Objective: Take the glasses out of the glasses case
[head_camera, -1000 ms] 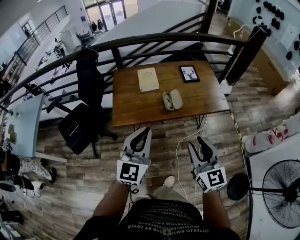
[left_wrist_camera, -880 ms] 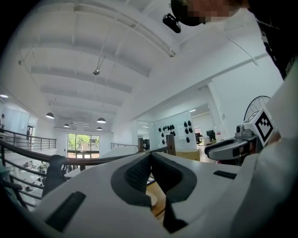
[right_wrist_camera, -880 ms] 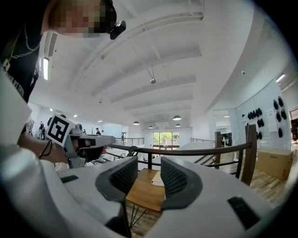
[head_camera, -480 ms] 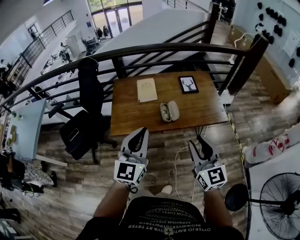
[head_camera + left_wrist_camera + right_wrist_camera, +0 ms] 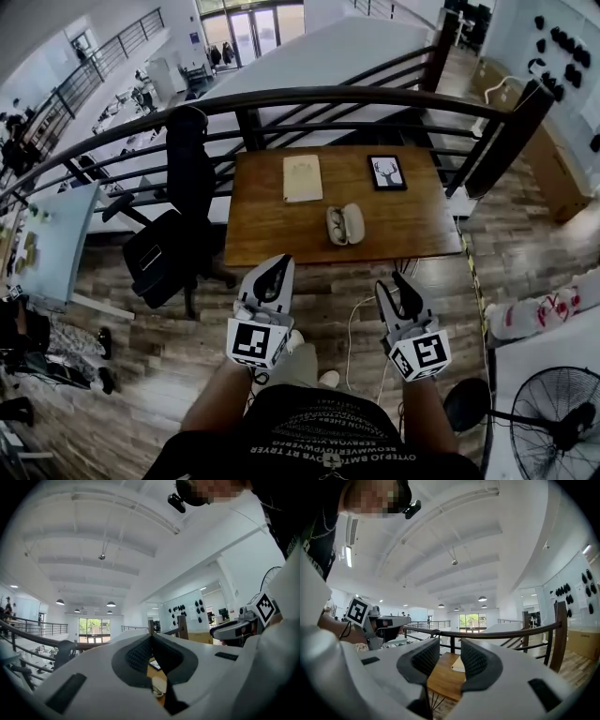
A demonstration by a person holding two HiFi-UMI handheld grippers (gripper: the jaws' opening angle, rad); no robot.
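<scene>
The table point(image 5: 272, 234) was brown wood grain, the booklet point(image 5: 302, 178) cream, the picture frame point(image 5: 386, 172) black. The glasses case point(image 5: 345, 225) was off-white. The left gripper point(image 5: 279, 262) and right gripper point(image 5: 389, 279) were white with black-and-white square markers.

Open-plan office mezzanine: railing point(image 5: 328, 94), office chair point(image 5: 190, 178), wooden desk point(image 5: 272, 225).

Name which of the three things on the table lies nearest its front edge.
The open glasses case: it lies closest to that edge, while the beige booklet and the black-framed deer picture lie farther back.
</scene>
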